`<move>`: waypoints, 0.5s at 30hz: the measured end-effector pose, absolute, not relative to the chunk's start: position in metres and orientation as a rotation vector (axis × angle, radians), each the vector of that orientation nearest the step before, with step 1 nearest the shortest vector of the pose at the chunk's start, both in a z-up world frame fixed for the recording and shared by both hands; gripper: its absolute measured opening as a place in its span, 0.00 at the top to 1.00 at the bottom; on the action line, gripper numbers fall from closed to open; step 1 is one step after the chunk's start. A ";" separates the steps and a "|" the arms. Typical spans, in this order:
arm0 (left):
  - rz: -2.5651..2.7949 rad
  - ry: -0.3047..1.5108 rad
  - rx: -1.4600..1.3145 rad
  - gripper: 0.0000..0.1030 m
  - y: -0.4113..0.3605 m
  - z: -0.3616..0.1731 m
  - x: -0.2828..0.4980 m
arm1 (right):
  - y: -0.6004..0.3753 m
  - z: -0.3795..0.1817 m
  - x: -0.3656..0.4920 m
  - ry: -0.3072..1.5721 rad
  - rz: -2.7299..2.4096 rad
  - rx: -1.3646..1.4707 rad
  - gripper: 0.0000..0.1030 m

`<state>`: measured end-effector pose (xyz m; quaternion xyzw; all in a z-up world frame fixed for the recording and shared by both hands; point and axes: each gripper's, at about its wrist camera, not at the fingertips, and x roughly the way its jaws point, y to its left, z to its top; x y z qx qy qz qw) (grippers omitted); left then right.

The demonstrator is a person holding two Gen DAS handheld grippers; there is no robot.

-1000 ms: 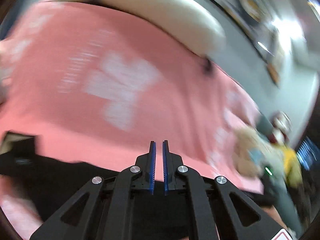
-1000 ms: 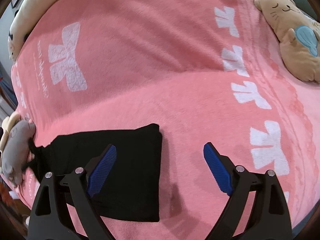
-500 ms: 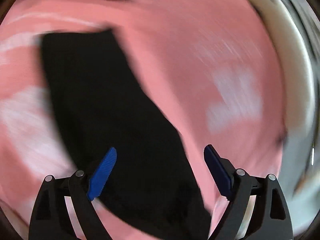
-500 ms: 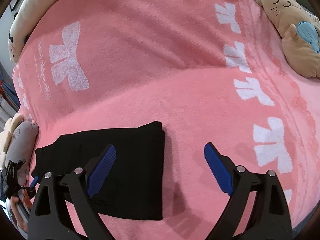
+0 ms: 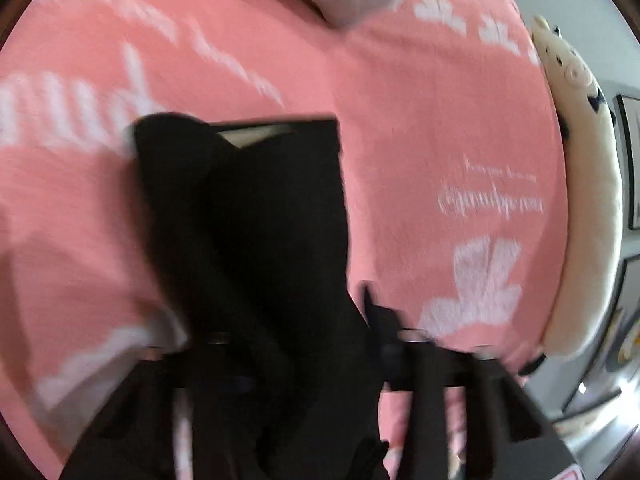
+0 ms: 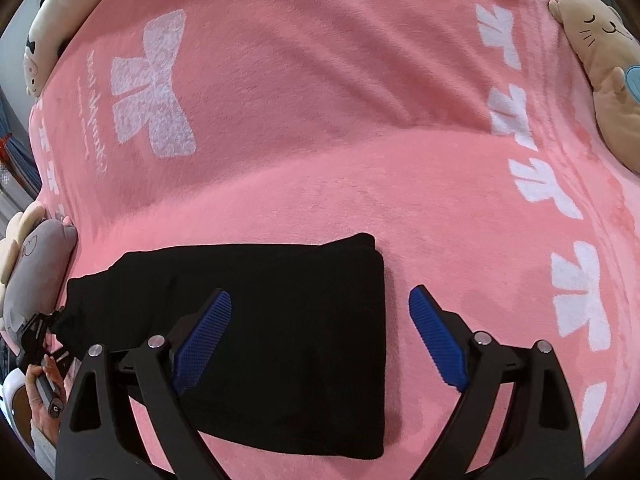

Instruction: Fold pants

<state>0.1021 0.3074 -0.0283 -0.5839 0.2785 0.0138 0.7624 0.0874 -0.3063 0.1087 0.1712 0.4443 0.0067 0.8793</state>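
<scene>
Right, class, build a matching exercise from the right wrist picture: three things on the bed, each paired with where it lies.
Things:
1. folded black pants
2. tan plush cat toy
3. grey plush toy

Places:
A. at the left edge of the pink fleece blanket
B. at the upper right corner
C. low in the middle, nearest the camera

Pairs: 1-C, 2-B, 3-A

A: The blanket [image 6: 304, 128] looks like pink fleece, soft and napped, with white woven-in bows.
B: And the pants [image 6: 280, 292]?
A: Matt black cloth, smooth. The right gripper [image 6: 320, 340] is matt black plastic, blue ribbed pads [image 6: 438, 340], shiny metal screws.
</scene>
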 end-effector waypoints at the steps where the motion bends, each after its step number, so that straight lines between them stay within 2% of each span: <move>1: 0.020 0.600 -1.176 0.85 0.297 -0.015 0.103 | -0.307 0.109 0.087 0.926 0.015 0.357 0.14; 3: -0.062 0.578 -0.944 0.85 0.258 0.034 0.116 | -0.311 0.110 0.087 0.921 0.006 0.357 0.14; 6: -0.253 0.544 -0.759 0.87 0.185 0.093 0.117 | -0.324 0.113 0.082 0.905 -0.014 0.370 0.14; 9: -0.531 0.537 -0.557 0.87 0.072 0.144 0.096 | -0.342 0.115 0.074 0.889 -0.039 0.404 0.14; 13: -0.739 0.655 -0.446 0.85 -0.033 0.133 0.069 | -0.364 0.118 0.063 0.867 -0.059 0.442 0.14; 15: -0.751 0.748 -0.420 0.73 -0.067 0.103 0.067 | -0.371 0.117 0.060 0.869 -0.064 0.452 0.14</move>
